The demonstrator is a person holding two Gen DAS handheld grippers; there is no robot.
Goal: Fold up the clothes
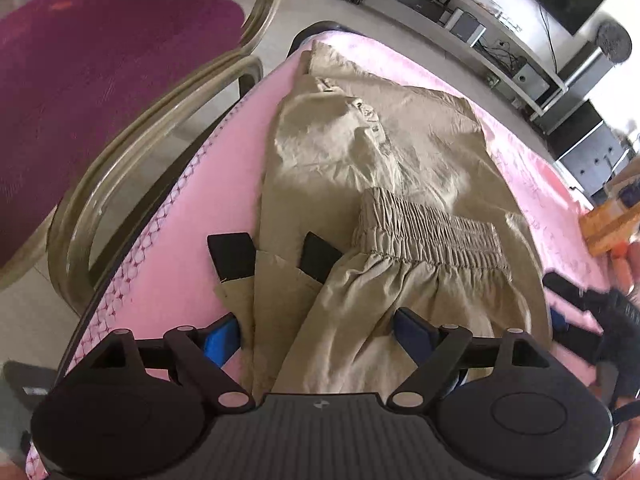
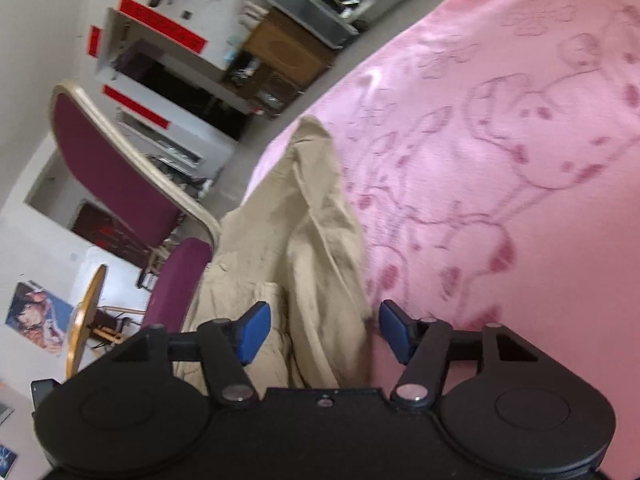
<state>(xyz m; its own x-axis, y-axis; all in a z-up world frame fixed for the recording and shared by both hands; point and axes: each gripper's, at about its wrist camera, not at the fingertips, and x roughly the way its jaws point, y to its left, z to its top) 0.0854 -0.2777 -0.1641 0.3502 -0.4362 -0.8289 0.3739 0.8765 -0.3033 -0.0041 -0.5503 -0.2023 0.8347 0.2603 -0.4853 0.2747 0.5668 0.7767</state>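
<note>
Beige trousers [image 1: 380, 152] lie on the pink tablecloth [image 1: 180, 280], their elastic waistband [image 1: 432, 236] folded over onto the legs. My left gripper [image 1: 276, 258] is low over the near left edge of the trousers. It is open, its black fingertips [image 1: 231, 256] wide apart with a flat fabric corner between them. In the right wrist view a bunched fold of the trousers [image 2: 312, 240] runs between the blue fingers [image 2: 256, 332] of my right gripper [image 2: 324, 334]. That gripper is open, with a sliver of cloth showing beside its right finger. The trousers' far end reaches the table edge.
A purple chair [image 1: 100, 80] with a pale frame stands close to the table's left edge and also shows in the right wrist view as the chair [image 2: 112, 172]. An orange box [image 1: 612, 224] sits at the right. Flower-patterned tablecloth [image 2: 500, 160] spreads to the right of the trousers.
</note>
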